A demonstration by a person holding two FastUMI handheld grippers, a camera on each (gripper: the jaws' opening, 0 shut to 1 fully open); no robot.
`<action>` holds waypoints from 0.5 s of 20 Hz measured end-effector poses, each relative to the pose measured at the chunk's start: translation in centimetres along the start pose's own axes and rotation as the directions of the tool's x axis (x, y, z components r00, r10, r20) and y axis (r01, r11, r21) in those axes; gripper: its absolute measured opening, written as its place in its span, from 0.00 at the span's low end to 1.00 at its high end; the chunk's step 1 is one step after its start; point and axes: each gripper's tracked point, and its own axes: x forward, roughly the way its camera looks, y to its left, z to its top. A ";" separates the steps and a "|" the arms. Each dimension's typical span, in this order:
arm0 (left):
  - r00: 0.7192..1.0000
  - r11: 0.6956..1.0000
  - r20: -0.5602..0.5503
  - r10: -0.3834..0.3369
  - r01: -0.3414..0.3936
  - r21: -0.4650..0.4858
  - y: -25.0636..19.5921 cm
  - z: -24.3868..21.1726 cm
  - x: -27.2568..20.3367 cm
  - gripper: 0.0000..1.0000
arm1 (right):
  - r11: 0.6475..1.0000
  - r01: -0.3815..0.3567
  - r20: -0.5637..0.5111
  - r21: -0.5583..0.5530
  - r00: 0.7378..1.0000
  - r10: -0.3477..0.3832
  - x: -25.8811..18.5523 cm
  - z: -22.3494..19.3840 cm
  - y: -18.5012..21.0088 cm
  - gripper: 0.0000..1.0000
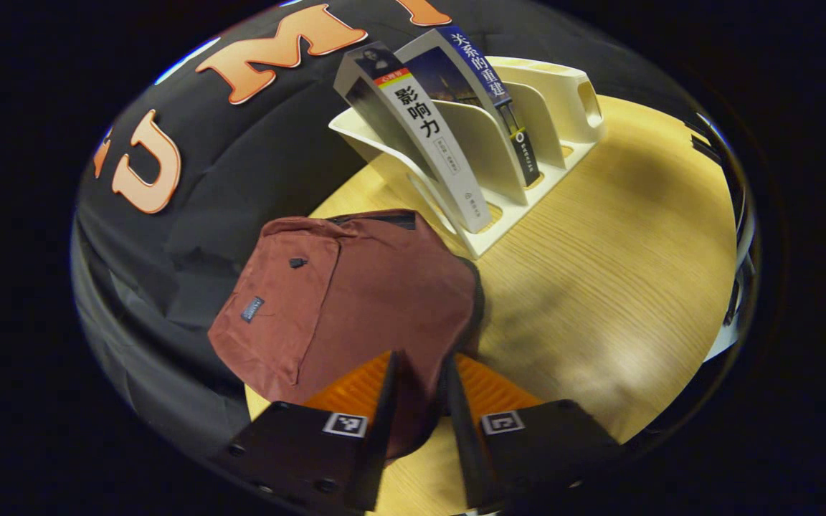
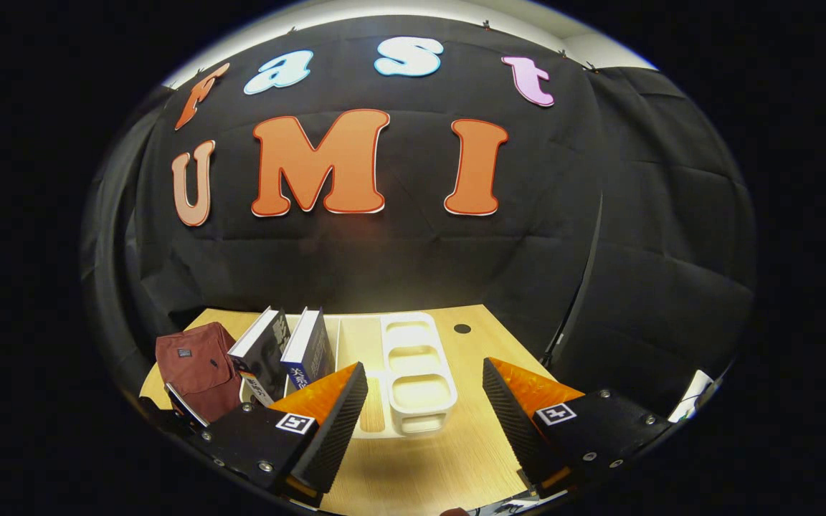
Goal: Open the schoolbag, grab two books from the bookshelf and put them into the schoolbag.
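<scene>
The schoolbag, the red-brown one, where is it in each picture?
Left gripper view: the schoolbag lies in the lower middle, just ahead of the left gripper, left of the bookshelf.
Right gripper view: the schoolbag is small at the lower left, at the table's left end, left of the two books.
Shared landmark: the cream bookshelf holding two leaning books beside the bag.

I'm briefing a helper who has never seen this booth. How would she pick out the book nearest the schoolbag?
On the wooden table stands a white bookshelf holding two leaning books. Take the white-spined book, in the end slot beside the red schoolbag; its neighbour has a dark blue spine.
</scene>
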 end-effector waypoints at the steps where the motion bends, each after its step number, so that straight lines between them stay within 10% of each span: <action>1: 1.000 1.000 -0.011 0.000 0.000 0.010 0.0 -0.1 0.3 0.33 | 1.000 0.004 0.003 0.001 1.000 -0.004 0.1 0.1 -0.1 0.96; 5: 0.995 0.999 -0.100 0.000 -0.005 -0.048 0.5 -0.3 1.0 0.02 | 1.000 0.009 0.006 0.010 1.000 -0.009 0.2 0.2 -0.4 0.95; 10: 0.973 0.987 -0.177 -0.150 0.138 -0.078 0.4 -0.4 1.2 0.01 | 0.997 -0.017 -0.025 0.072 1.000 0.019 0.6 0.0 -0.6 0.96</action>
